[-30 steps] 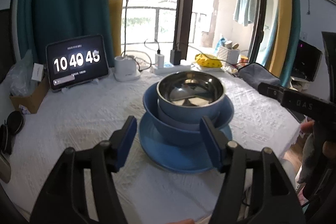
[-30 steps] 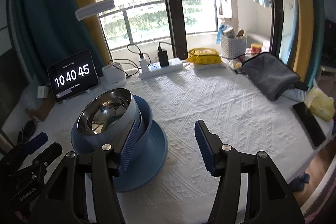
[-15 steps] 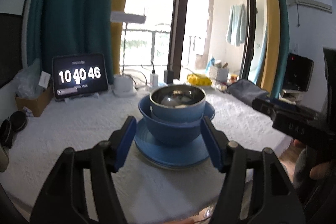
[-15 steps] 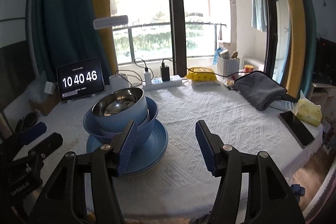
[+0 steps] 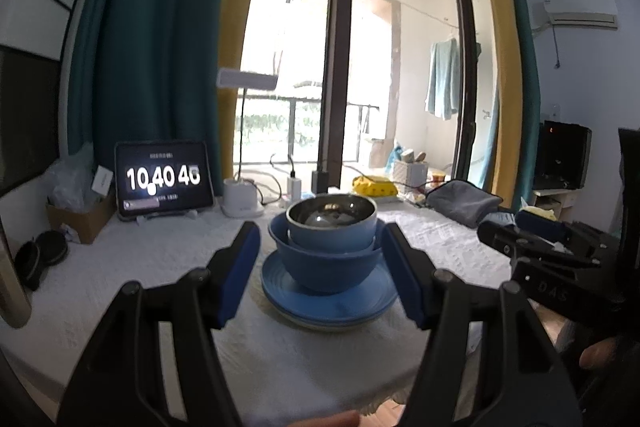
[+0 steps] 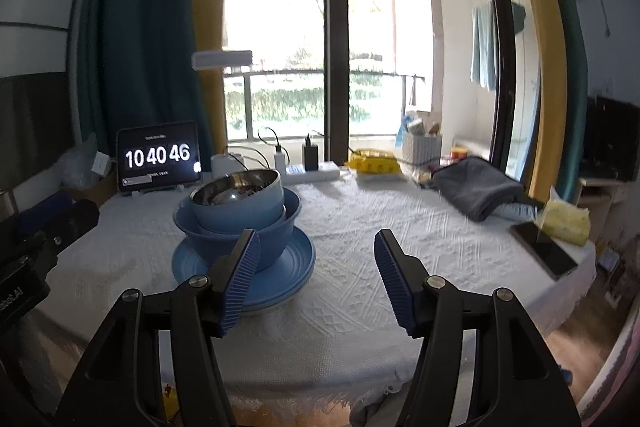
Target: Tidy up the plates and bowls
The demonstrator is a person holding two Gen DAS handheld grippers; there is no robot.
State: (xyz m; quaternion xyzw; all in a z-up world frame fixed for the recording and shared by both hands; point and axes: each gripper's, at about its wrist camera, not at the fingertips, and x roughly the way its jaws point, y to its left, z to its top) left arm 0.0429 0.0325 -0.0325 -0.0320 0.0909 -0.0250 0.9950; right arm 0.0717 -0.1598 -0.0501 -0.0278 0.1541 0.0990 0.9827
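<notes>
And there is the stack, sitting on the white tablecloth toward its left half: a steel-lined bowl nests in a second, paler bowl, of which only a thin rim shows, and that sits inside a wide blue bowl; all of it rests on a blue plate. From the right wrist view the top bowl leans a little to one side in the big blue bowl, and the plate appears to have a paler edge beneath it, perhaps another plate; hard to tell.

The left gripper is lined up on the stack, its blue pads standing apart either side of it in the picture, touching nothing, well short of the dishes. The right gripper points at bare cloth just right of the plate; its jaws have just been opening a touch, and there is nothing between them. Each gripper's black body shows at the edge of the other's view.

Behind the stack, a tablet propped upright shows a clock, a white lamp base stands beside it, and a power strip with chargers runs along the window side. Further right lie a yellow packet, a folded grey cloth, a dark phone near the table edge and a yellowish tissue pack just beside it. A cardboard box sits at the far left.
</notes>
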